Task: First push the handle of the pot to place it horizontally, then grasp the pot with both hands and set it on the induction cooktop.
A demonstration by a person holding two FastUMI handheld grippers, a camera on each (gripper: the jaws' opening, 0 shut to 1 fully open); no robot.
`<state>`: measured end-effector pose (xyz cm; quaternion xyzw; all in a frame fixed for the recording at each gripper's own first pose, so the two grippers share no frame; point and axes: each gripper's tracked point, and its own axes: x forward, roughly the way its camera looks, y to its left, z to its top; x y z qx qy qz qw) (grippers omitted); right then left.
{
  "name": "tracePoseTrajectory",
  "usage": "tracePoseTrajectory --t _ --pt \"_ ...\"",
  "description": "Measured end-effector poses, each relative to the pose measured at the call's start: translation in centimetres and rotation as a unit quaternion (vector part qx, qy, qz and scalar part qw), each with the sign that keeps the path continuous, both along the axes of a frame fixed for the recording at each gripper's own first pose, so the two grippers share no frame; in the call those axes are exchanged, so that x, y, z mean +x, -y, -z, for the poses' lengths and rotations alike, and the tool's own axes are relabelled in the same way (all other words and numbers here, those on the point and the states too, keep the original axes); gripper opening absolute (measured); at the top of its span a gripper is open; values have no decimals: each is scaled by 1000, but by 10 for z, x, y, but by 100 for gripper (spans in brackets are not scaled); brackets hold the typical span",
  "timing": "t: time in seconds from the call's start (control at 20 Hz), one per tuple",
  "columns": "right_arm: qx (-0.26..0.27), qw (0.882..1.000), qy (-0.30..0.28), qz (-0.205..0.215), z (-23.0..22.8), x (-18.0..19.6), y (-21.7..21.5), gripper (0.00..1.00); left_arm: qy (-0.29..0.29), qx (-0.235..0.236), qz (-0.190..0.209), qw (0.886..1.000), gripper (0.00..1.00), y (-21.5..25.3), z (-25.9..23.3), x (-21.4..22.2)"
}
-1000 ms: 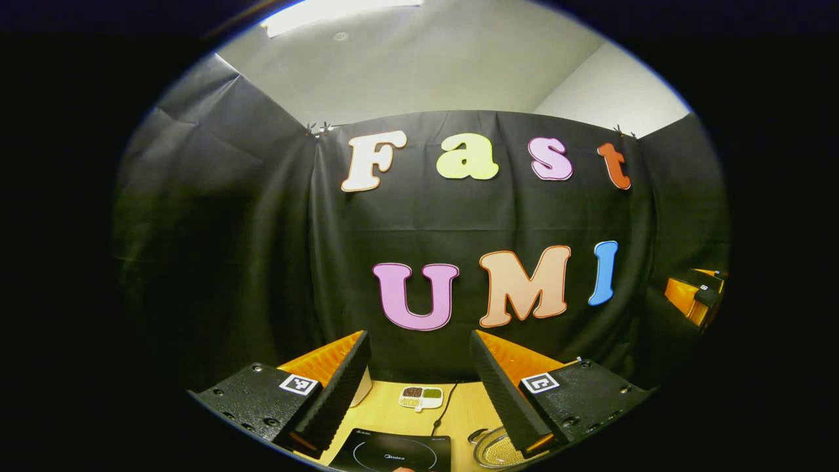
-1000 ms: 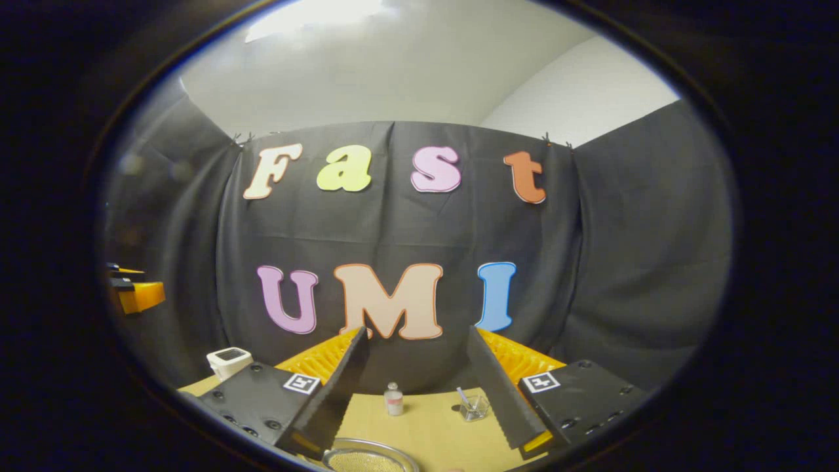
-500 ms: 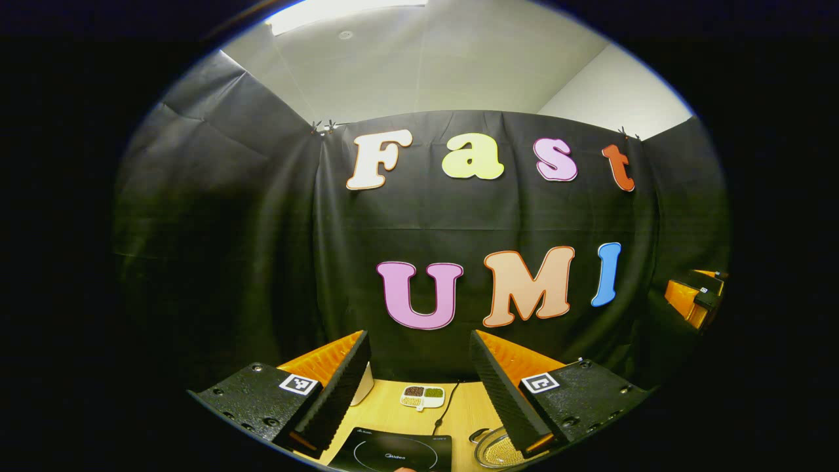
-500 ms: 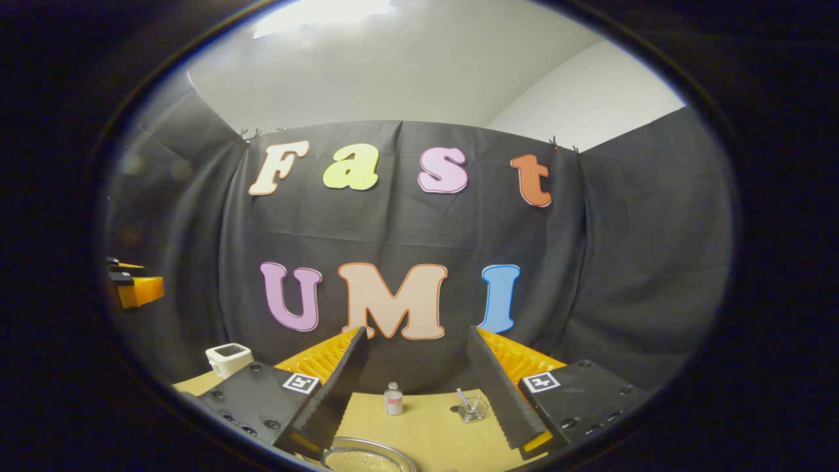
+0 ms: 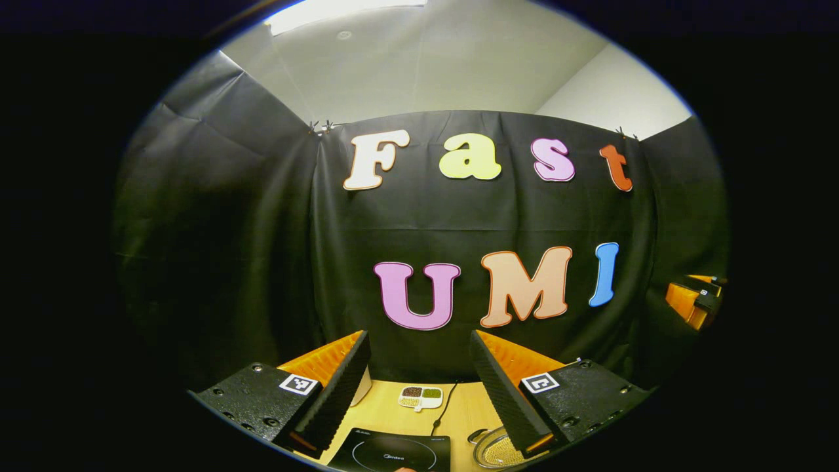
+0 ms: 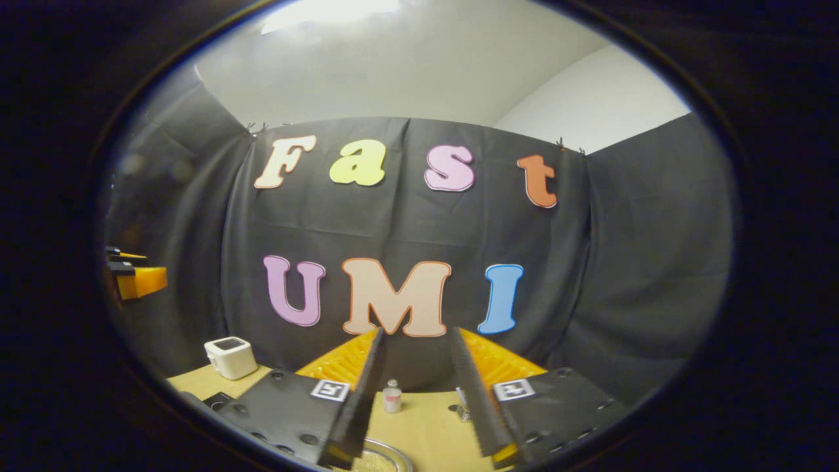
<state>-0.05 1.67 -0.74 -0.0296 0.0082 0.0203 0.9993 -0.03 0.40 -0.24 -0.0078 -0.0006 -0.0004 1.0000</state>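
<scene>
My left gripper [image 5: 419, 393] is held wide apart over the black cooktop [image 5: 393, 451]. The shiny pot [image 5: 495, 449] sits on the table [image 5: 387, 410] right of it, by my right finger. My right gripper [image 6: 416, 400] is apart too. Farther back, a white dish [image 5: 421, 396] holds brown and green bits.

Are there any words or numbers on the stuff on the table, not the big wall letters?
induction cooktop: small pale print, too blurred to read.
small bottle: label too small to read.
white box: dark top panel, nothing readable.
square markers: black-and-white patterns, no words.
So nothing here can be read.
</scene>
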Motion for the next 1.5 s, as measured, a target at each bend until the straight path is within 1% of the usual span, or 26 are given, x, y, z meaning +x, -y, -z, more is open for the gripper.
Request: tracePoseTrajectory --t 0.05,0.1,0.2,0.25,0.3,0.35,0.4,0.45,0.55,0.7,0.75,0.8,0.9,1.0,1.05,1.1,1.15,1.35,1.4,1.5 --pt "2 1000 -2 -6 2 -2 -4 53 0 0 1 1000 96 1 0 1" --pt "4 1000 -4 -13 4 -4 -7 53 0 1 1 1000 96 1 0 0" --pt "4 1000 -6 -11 5 -3 -5 36 0 2 1 1000 97 0 0 0" --pt "5 1000 -7 -16 7 -2 -8 18 1 2 1 1000 96 0 0 0" --pt "7 1000 -9 -21 9 -4 -11 12 1 2 1 1000 96 1 0 -1" --pt "10 999 -6 -30 12 4 -14 12 1 2 1 1000 96 2 1 -2" --pt "19 1000 -7 -21 11 8 -4 14 1 3 0 1000 96 0 0 -3" --pt "29 999 -6 -20 9 -3 -7 0 1 4 -1 1000 96 -1 -1 -3" --pt "45 999 -14 -26 12 -5 -9 3 2 5 -2 1000 97 -2 0 -2" --pt "34 999 -24 -24 23 -6 -2 4 3 5 -2 1000 97 -2 0 -5" --pt "34 999 -30 -27 29 -8 -4 8 2 5 -2 1000 96 -2 -1 -5" --pt "34 998 -37 -31 36 -9 -5 8 3 5 -2 1000 96 -1 0 -5" --pt "30 997 -55 -36 52 -13 -6 4 4 4 -1 1000 96 -1 -2 -7" --pt "20 996 -77 -42 73 -18 -7 4 6 5 -3 1000 96 -2 -4 -7" --pt "14 995 -88 -46 84 -21 -7 8 7 7 -4 1000 96 -2 -4 -8" --pt "9 994 -100 -49 95 -24 -8 8 8 8 -6 1000 96 -3 -4 -9" --pt "4 992 -112 -51 107 -27 -9 4 8 10 -7 1000 96 -4 -5 -10" --pt "-15 985 -159 -61 158 -41 -10 4 9 12 -12 1000 96 -7 -5 -12" --pt "-17 983 -171 -64 171 -45 -10 0 9 12 -14 1000 96 -8 -5 -12" --pt "-21 978 -195 -69 198 -55 -9 0 8 14 -19 1000 96 -11 -4 -11"
